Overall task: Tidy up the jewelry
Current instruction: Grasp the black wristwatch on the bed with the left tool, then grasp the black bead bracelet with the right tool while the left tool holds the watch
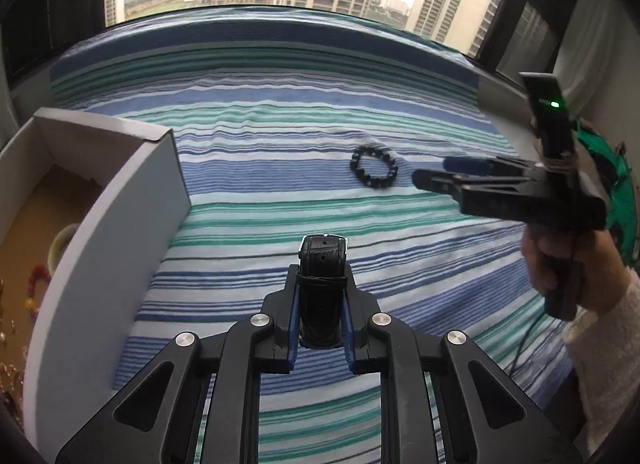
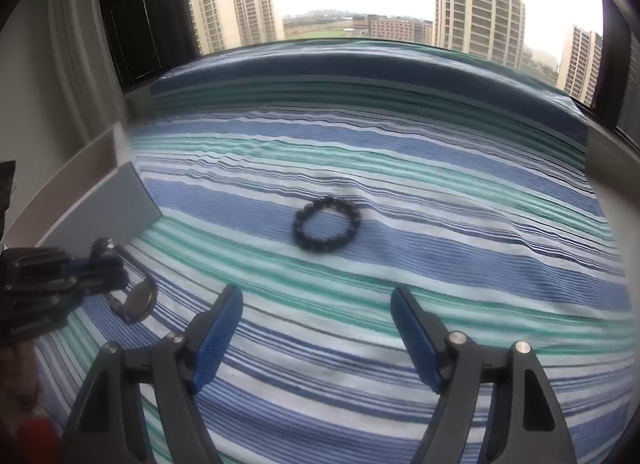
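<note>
Box (image 1: 120, 200) sits far left on the bed (image 1: 280, 136), open top. Inside it I can make out a pale bangle (image 1: 60, 242) and some beaded and gold-coloured pieces, so part of the sorting looks done.

Next over, left tongs (image 1: 320, 296): clamped on the black strap of a watch (image 1: 323, 260). From the right wrist view the watch case hangs below the tongs, close over the striped sheet; can't tell if it touches. Judging by that, the watch is mid-transfer and not in the box yet.

Middle of the bed: black bead bracelet (image 2: 326, 224) lies flat, untouched, well clear of the box.

Right side: right tongs (image 2: 316, 324) gape wide, nothing between the blue pads (image 2: 218, 328), aimed toward the bracelet but short of it.

Left to do, as far as I can see: drop the watch in the box, then collect the bracelet. No other loose jewelry visible on the sheet.
</note>
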`<state>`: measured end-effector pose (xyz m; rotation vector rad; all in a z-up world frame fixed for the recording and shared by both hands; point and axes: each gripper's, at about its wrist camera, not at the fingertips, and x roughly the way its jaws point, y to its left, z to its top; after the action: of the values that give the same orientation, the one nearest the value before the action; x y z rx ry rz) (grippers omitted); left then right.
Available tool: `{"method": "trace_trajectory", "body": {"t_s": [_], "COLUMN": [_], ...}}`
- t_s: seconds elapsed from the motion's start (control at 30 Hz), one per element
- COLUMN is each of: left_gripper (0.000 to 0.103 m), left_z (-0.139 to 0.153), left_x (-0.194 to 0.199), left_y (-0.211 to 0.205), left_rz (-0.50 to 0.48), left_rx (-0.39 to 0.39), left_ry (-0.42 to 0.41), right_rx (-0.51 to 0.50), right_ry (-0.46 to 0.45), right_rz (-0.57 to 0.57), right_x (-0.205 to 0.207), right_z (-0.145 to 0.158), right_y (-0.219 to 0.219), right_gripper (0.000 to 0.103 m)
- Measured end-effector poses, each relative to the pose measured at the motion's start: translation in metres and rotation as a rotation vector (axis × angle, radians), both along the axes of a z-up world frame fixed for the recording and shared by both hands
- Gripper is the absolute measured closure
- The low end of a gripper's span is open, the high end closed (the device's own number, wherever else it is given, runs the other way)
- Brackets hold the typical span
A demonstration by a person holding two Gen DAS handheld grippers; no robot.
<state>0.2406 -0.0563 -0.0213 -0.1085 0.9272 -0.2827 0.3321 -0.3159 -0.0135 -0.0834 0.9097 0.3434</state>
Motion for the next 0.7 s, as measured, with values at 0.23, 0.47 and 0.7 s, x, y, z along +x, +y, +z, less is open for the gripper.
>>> {"method": "trace_trajectory", "body": {"t_s": [0.23,0.47,0.7], "left_gripper": [0.087,0.087,0.087], "left_z": [0.054,0.099,0.075], "left_x": [-0.068,-0.121,-0.144], "left_y": [0.071,0.18,0.279], "left_rz": [0.058,0.234,0.513], "left_rx": [-0.099,-0.154,-0.038], "left_ry": [-0.04,-0.05,-0.009], "right_rx": [-0.153,0.002,0.287], "right_ry": [0.169,0.086,-0.025], "right_rz": [-0.013,-0.026,0.211], "right_x": [0.09,0.04,-0.023], "right_z": [-0.063,-0.004,0.12], "right_y": [0.059,0.065,0.158], "right_gripper": [0.084,0.091,0.091]}}
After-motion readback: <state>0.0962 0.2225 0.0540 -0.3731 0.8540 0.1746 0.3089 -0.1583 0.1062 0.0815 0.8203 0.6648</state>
